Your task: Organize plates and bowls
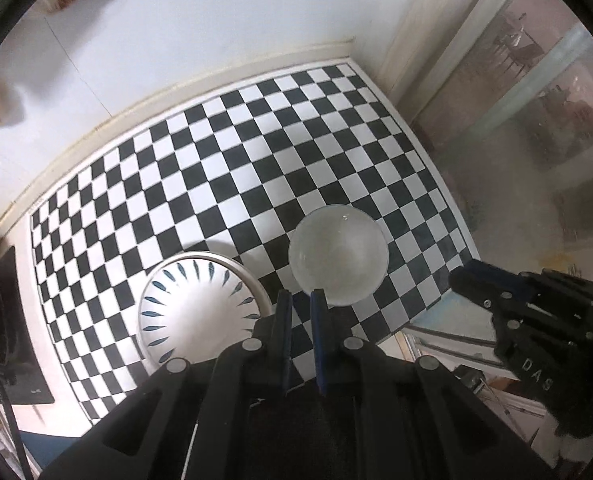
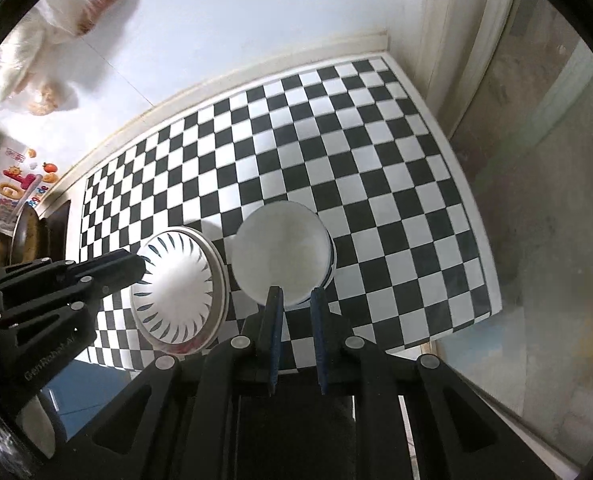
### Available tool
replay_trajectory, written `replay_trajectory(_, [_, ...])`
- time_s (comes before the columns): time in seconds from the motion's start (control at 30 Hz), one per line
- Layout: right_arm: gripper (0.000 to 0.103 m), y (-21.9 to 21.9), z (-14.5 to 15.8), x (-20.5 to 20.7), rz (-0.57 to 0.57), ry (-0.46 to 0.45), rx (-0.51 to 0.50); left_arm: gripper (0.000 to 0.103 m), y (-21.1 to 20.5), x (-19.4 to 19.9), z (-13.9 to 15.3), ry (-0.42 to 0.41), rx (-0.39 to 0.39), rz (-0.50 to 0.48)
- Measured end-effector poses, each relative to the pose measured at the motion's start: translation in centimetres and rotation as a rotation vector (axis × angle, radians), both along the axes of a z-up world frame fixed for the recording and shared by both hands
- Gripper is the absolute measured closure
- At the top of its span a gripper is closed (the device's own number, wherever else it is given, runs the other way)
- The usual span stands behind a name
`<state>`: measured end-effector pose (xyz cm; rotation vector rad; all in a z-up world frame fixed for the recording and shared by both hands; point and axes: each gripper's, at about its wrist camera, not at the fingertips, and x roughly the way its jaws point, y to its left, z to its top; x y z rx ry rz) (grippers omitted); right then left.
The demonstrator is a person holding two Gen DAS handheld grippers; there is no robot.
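Bowls: patterned bowl (image 1: 198, 312) sits inverted on rimmed plate, ahead-left of my left claw (image 1: 301, 300); plain bowl (image 2: 282, 256) sits just ahead of my right claw (image 2: 296, 296). Both on checkered bench (image 1: 256, 152), side by side, apart, likely awaiting stacking. Both claws narrow, holding nothing.

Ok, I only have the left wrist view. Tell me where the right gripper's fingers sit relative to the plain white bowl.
Observer: The right gripper is open, tips over the near rim of the plain white bowl.
Operator: Describe that bowl's outer wall.
Observer: Thin blue lines run along its right side.
Operator: Check my left gripper from there.
Observer: The left gripper reaches the left rim of the patterned bowl; I cannot tell if it touches.
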<state>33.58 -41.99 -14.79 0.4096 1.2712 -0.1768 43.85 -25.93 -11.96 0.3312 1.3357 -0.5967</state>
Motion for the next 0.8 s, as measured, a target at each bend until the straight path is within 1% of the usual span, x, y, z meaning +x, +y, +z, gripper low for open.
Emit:
replay_trajectory(0.13, [0.086, 0.3, 2.3, -1.0, -0.002, -0.036, -0.03, 0.095, 0.7, -0.7, 1.5, -0.021, -0.007, -0.006])
replay_trajectory(0.33, [0.086, 0.3, 4.3, -1.9, -0.007, -0.067, -0.048, 0.095, 1.0, -1.7, 3.2, -0.052, -0.025, -0.014])
replay_trajectory(0.67, [0.086, 0.6, 6.1, -2.6, -0.002, -0.096, -0.061, 0.095, 1.2, -2.3, 4.5, -0.075, -0.044, -0.015])
replay_trajectory(0.8, [0.086, 0.5, 6.0, -2.4, -0.01, -0.096, -0.063, 0.095, 1.2, -2.3, 4.4, -0.073, -0.046, -0.011])
